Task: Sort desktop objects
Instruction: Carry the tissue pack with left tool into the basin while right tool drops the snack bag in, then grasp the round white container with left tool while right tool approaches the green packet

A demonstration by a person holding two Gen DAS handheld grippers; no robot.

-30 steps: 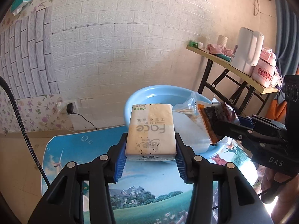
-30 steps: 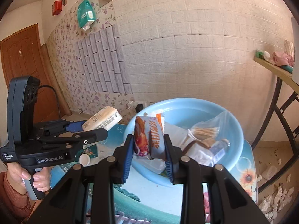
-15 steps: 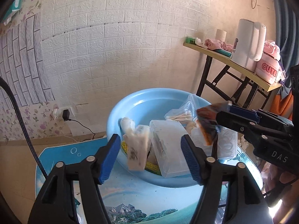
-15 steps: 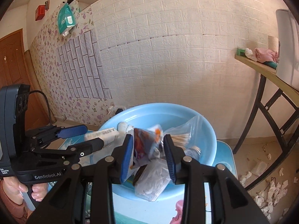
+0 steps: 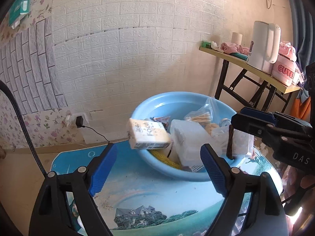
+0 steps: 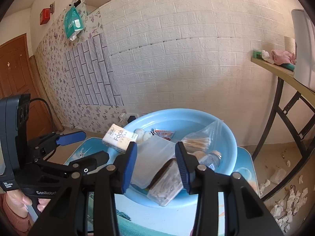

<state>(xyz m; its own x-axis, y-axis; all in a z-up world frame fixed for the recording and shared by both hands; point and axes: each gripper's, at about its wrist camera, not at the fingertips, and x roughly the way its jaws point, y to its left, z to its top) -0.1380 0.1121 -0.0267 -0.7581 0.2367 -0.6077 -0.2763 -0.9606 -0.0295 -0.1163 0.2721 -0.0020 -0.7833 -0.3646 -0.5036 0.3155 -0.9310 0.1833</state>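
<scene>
Left gripper (image 5: 158, 163): the jaws stand wide apart and are opening. Nothing sits between the blue pads (image 5: 103, 168). The tissue pack (image 5: 148, 136), cream-coloured with printed lettering, lies at the centre of the left wrist frame, resting tilted on the near left rim of the blue basin (image 5: 155, 163). It is clear of both pads.

Right gripper (image 6: 155, 167): the jaws are partly apart and opening. A snack packet (image 6: 165, 182) with a dark brown edge and a clear face lies tilted in the lower centre of the right wrist frame, just below the right pad. Whether that pad touches the packet cannot be told; the left pad is clear of it.

Basin contents, right wrist view: a clear plastic box (image 6: 155, 157) in the centre, a bag of cotton swabs (image 6: 196, 142) to its upper right, a small bottle (image 6: 211, 159) at right, and a red-and-white sachet (image 6: 164, 134) towards the far side. The tissue pack sits at the basin's upper left edge.

The basin stands on a small table (image 5: 137, 198) with a printed landscape top. At the lower left of the right wrist frame, a hand (image 6: 21, 202) holds the left gripper's handle.
</scene>
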